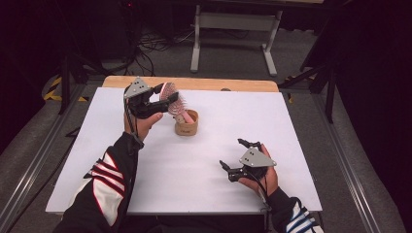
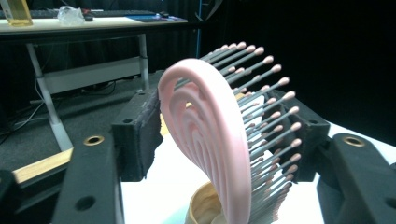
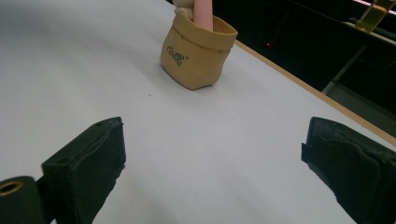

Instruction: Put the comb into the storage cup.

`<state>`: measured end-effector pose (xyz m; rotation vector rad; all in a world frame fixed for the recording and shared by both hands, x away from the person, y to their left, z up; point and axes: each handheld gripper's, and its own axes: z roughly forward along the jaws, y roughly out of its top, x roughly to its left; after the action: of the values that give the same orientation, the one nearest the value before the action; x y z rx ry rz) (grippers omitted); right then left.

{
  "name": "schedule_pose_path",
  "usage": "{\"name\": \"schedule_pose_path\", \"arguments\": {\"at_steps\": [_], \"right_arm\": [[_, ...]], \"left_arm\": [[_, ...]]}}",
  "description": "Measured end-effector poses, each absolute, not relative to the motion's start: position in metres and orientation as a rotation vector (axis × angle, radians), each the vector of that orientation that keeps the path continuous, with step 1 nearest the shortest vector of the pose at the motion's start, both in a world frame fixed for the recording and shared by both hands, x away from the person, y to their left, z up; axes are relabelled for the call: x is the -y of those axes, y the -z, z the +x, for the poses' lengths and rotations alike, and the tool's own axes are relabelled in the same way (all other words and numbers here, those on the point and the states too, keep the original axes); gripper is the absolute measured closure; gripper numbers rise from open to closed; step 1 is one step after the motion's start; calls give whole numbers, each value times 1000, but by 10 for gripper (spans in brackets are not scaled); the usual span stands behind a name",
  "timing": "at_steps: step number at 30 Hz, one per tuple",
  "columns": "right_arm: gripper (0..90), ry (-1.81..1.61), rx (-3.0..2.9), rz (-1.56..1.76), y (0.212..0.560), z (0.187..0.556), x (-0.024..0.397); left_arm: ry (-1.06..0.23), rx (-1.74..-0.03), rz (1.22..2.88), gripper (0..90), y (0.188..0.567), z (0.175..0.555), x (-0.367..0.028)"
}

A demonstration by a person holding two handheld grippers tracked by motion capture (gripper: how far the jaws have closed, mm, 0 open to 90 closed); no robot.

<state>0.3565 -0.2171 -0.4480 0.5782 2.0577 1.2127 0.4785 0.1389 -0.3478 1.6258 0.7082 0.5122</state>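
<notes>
White table (image 1: 204, 165), raised left gripper (image 1: 160, 99) around hairbrush (image 1: 171, 99)

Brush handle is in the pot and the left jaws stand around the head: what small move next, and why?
Probably draw the left gripper back off the pink hairbrush. Its handle already stands in the tan pot, and the pads look clear of the head.

- A pink plastic hairbrush (image 2: 205, 140) with grey, pink-tipped bristles stands handle-down in the pouch, its oval head tilted above the rim.
- A small tan, sack-shaped holder (image 1: 186, 123) with dark lettering sits upright on the white table, left of centre.
</notes>
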Motion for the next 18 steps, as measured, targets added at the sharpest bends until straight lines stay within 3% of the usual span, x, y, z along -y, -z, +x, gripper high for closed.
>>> {"name": "schedule_pose_path", "arguments": {"at_steps": [18], "right_arm": [[64,-1211,-2058,575,448,357,217]], "left_arm": [[-543,-689,1626,311,342,473,-141]]}}
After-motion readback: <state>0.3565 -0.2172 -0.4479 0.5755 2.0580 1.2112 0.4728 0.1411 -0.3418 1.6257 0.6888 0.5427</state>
